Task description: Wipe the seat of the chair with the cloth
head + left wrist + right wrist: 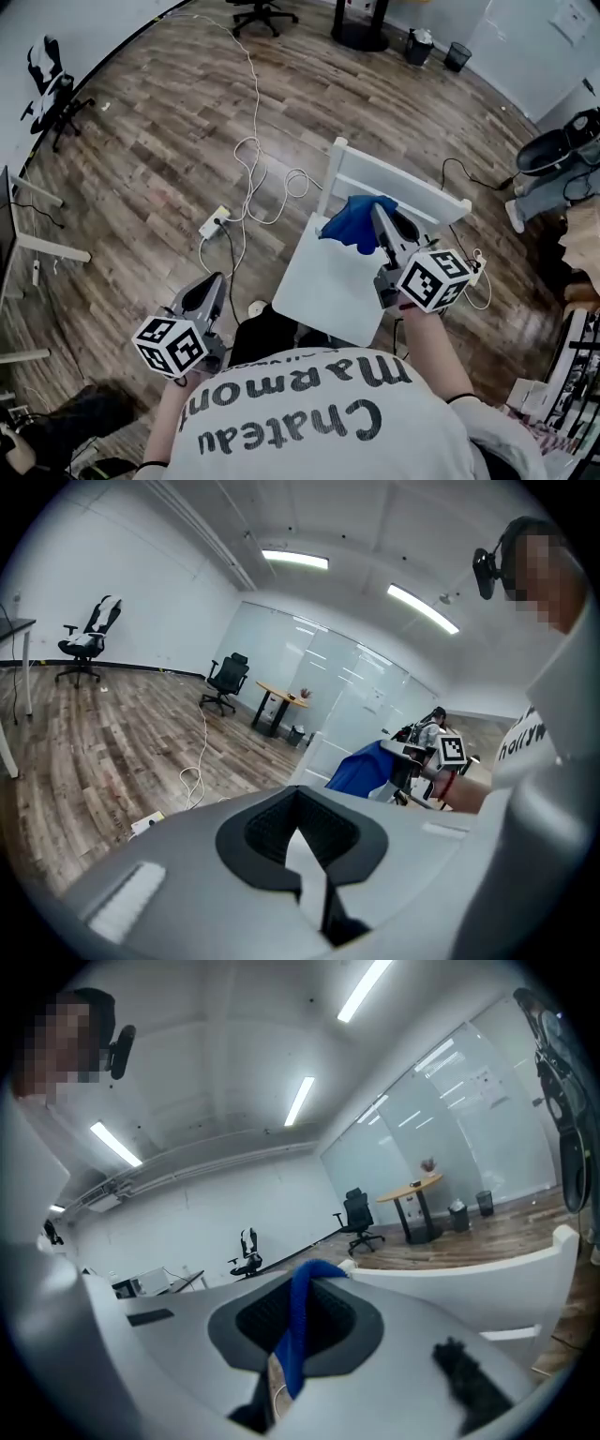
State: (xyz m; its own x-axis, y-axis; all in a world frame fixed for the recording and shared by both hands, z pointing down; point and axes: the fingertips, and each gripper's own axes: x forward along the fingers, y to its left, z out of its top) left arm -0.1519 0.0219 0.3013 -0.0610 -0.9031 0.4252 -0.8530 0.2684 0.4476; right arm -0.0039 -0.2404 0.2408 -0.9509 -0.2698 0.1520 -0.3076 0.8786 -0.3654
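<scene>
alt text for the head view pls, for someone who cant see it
Seen from above, the right gripper is shut on a crumpled blue cloth at the back of a white chair seat, by the backrest. The left gripper, shut and empty, hangs left of the chair over a wood-plank floor with a white cable.

This is an open office room: a wood-pattern floor (141,159), swivel office chairs (225,679) near the white walls, a glass partition (319,658), long ceiling lights (294,560), a small table (281,694) and waste bins (457,56).
</scene>
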